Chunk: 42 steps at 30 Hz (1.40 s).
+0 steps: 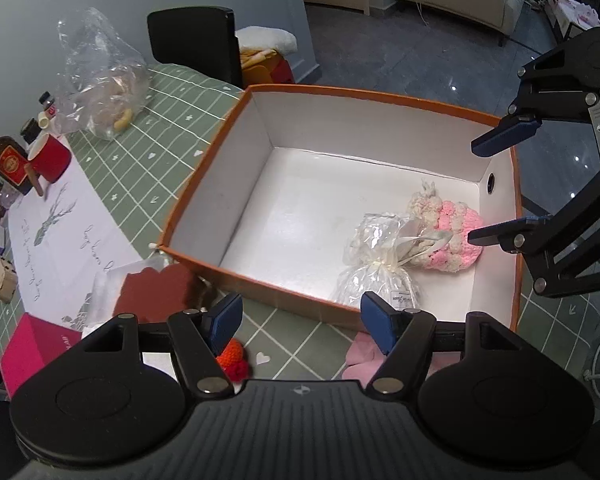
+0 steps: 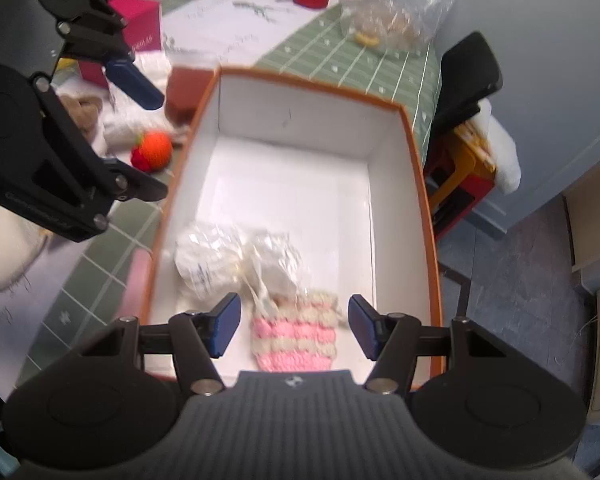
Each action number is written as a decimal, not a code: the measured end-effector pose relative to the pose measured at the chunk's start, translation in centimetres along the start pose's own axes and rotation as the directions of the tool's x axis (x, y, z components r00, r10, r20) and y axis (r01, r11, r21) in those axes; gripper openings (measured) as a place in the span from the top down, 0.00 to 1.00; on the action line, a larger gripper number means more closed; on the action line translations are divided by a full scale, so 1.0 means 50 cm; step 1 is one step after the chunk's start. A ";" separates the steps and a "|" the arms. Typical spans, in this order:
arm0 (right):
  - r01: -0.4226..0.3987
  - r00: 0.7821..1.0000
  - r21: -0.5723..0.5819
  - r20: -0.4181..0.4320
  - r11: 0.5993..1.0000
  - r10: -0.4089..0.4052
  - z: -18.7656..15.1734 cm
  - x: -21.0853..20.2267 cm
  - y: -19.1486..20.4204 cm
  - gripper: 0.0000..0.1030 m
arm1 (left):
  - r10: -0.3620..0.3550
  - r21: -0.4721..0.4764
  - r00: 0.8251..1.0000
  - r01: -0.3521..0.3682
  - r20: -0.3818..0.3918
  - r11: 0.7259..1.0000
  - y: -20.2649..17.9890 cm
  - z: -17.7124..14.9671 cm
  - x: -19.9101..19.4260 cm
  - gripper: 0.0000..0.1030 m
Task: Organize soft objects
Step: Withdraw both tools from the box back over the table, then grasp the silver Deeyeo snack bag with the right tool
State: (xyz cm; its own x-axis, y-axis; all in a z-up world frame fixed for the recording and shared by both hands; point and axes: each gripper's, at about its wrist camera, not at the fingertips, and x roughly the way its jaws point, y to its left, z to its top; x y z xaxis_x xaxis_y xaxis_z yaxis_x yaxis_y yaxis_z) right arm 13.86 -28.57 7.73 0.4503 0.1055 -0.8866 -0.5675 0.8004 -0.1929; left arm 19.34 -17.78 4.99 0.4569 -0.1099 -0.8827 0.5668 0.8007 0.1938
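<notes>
An orange box (image 1: 204,184) with a white inside stands on the green checked tablecloth. In its near corner lie a clear-wrapped white bundle (image 1: 374,264) tied with cream ribbon and a pink-and-cream knitted pouch (image 1: 452,236). My left gripper (image 1: 300,320) hangs open over the box's near rim with nothing between its pads. My right gripper (image 2: 294,326) is open above the knitted pouch (image 2: 296,336) without pressing on it. Beside it lies the bundle (image 2: 216,256). An orange-red crocheted ball (image 1: 234,360) and a pink soft item (image 1: 364,356) lie on the cloth outside the box.
A crinkled plastic bag (image 1: 104,92) with a plush inside sits at the table's far end. A red mug (image 1: 50,158), a bottle (image 1: 6,156), a magenta carton (image 1: 32,348) and a dark red cloth (image 1: 152,292) lie to the left. A black chair (image 1: 196,40) stands behind.
</notes>
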 end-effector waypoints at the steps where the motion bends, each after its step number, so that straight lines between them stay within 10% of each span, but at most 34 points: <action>1: -0.001 1.000 -0.001 0.020 1.000 0.001 0.006 -0.014 0.009 0.43 | 0.006 -0.009 1.000 -0.006 0.014 1.000 0.010 -0.008 -0.017 0.23; 16: -0.041 0.974 -0.068 0.221 0.997 0.055 0.084 -0.123 0.176 0.42 | 0.025 -0.218 0.983 0.016 0.183 0.976 0.153 -0.209 -0.206 0.19; 42: -0.175 0.961 -0.018 0.214 0.984 0.174 0.063 0.096 0.360 0.42 | -0.024 -0.353 0.997 0.049 0.076 0.934 0.182 -0.520 -0.026 0.18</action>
State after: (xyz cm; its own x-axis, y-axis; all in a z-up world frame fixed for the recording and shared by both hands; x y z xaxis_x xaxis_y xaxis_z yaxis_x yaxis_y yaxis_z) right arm 7.98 -11.81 1.30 0.4812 0.3671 -0.7960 -0.6496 0.7591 -0.0427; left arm 6.10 4.96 -3.22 0.4939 -0.1732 -0.8521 0.3102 0.9506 -0.0133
